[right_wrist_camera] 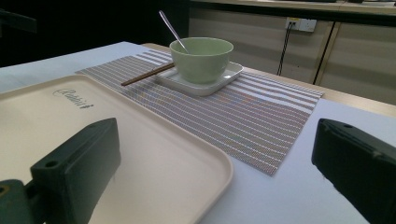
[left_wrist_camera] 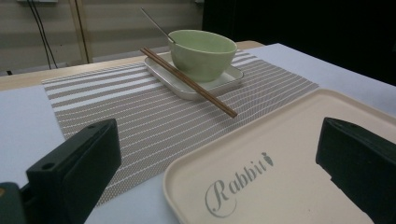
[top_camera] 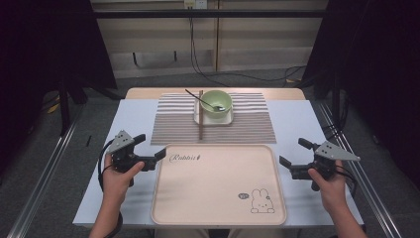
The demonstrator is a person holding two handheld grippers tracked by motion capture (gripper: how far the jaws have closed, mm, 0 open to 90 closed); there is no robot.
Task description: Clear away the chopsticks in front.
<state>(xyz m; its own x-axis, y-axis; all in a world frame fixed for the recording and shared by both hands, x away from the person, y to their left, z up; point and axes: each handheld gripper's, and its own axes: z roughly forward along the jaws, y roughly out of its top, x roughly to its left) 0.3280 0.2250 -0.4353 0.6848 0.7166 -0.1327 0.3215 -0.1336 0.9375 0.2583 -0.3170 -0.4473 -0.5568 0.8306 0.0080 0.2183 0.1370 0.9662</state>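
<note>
Tray (top_camera: 218,198), beige with a rabbit drawing, lies on the tabletop (top_camera: 133,119) between both grippers. Left gripper (top_camera: 149,150) and right gripper (top_camera: 292,153) hover beside its edges, fingers spread, pinching nothing. Behind it, a green bowl (top_camera: 217,103) with a spoon (top_camera: 200,100) sits on a small plate (top_camera: 214,120), chopsticks (top_camera: 200,116) alongside.

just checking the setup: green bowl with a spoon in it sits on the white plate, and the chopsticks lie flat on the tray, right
Not quite. The chopsticks lean on the plate's edge with tips on the striped mat, not on the tray, as the left gripper view shows. The bowl and spoon are right.
</note>
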